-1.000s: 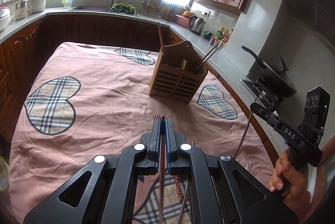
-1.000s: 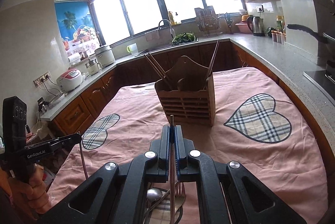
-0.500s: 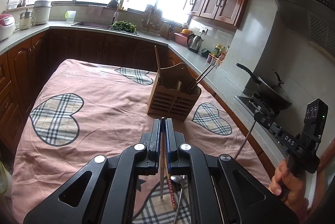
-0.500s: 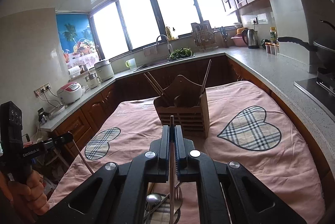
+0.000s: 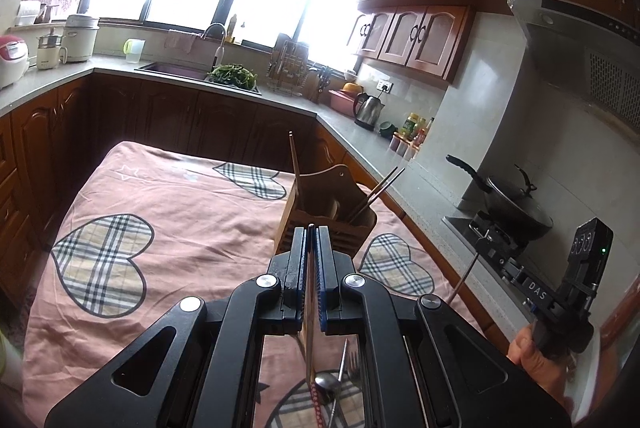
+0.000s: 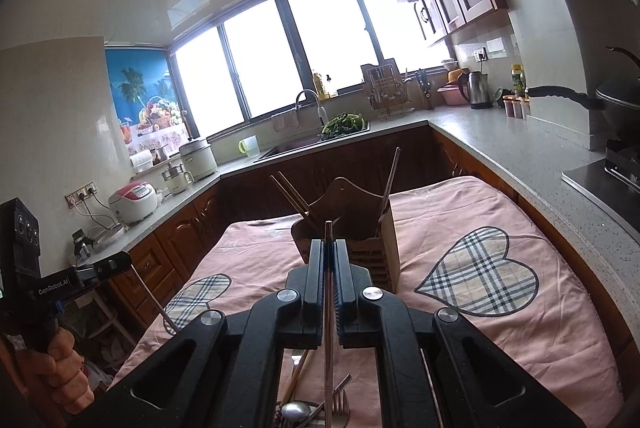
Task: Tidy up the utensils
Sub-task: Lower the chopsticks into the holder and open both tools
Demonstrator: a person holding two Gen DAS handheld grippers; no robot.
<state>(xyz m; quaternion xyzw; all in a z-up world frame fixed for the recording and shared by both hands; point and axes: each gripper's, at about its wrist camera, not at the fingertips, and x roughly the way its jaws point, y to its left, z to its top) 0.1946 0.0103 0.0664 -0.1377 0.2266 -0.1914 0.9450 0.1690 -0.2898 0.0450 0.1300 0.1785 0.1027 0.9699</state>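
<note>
My left gripper (image 5: 311, 230) is shut on a thin stick-like utensil (image 5: 309, 344) that hangs down below the pads. My right gripper (image 6: 328, 242) is shut on a thin metal utensil (image 6: 328, 356), which also hangs down. Each gripper shows in the other's view, hand-held with its utensil: the right gripper (image 5: 486, 242) and the left gripper (image 6: 126, 260). Ahead of both stands a slatted wooden utensil holder (image 5: 328, 196) (image 6: 380, 248) with chopsticks in it. Under the grippers a spoon (image 5: 324, 382) (image 6: 294, 410) and a fork (image 6: 340, 404) lie on the cloth.
The table wears a pink cloth (image 5: 192, 228) with plaid hearts. Wooden cabinets and a grey counter (image 6: 540, 156) ring it. A wok (image 5: 516, 204) sits on the stove at the right, a kettle (image 5: 368, 110) further back, and a sink (image 5: 180, 70) under the windows.
Both grippers have risen and tipped upward, each still holding its utensil. The holder and the table sit lower in both views, and more of the windows and cabinets shows.
</note>
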